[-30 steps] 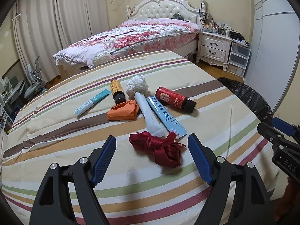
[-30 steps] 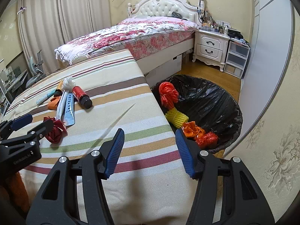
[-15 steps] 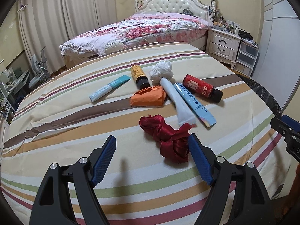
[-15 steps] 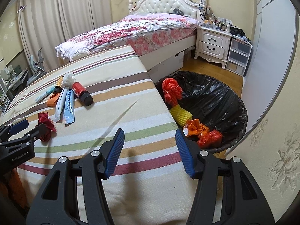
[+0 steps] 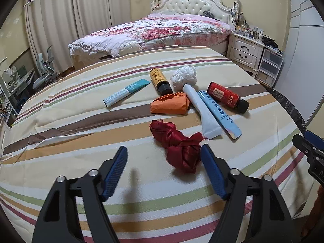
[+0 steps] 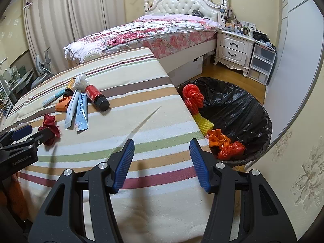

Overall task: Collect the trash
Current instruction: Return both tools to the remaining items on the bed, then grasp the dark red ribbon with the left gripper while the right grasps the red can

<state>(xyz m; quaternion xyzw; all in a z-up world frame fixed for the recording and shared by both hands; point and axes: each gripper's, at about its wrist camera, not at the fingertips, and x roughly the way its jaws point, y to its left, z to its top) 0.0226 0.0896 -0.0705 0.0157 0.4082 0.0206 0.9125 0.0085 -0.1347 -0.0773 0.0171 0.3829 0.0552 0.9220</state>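
A crumpled dark red ribbon (image 5: 180,147) lies on the striped bedcover (image 5: 70,125). My left gripper (image 5: 164,148) straddles it with jaws closing; the ribbon sits against the right finger (image 5: 210,166), and a gap remains at the left one. Behind it lie an orange paper wad (image 5: 169,106), a white tube (image 5: 202,109), a blue tube (image 5: 219,113), a red bottle (image 5: 226,97), a yellow bottle (image 5: 160,80), a white wad (image 5: 184,76) and a teal tube (image 5: 125,95). My right gripper (image 6: 162,141) hangs open and empty over the cover's near edge.
A bin lined with a black bag (image 6: 243,105) stands on the floor right of the cover, holding red, yellow and orange net wads (image 6: 202,121). A floral bed (image 6: 158,30) and white nightstand (image 6: 232,48) stand behind. The left gripper (image 6: 34,131) shows at the right wrist view's left edge.
The left gripper shifted across the cover, so the red ribbon went from the middle of its jaws to beside the right finger. The right gripper stayed in place.
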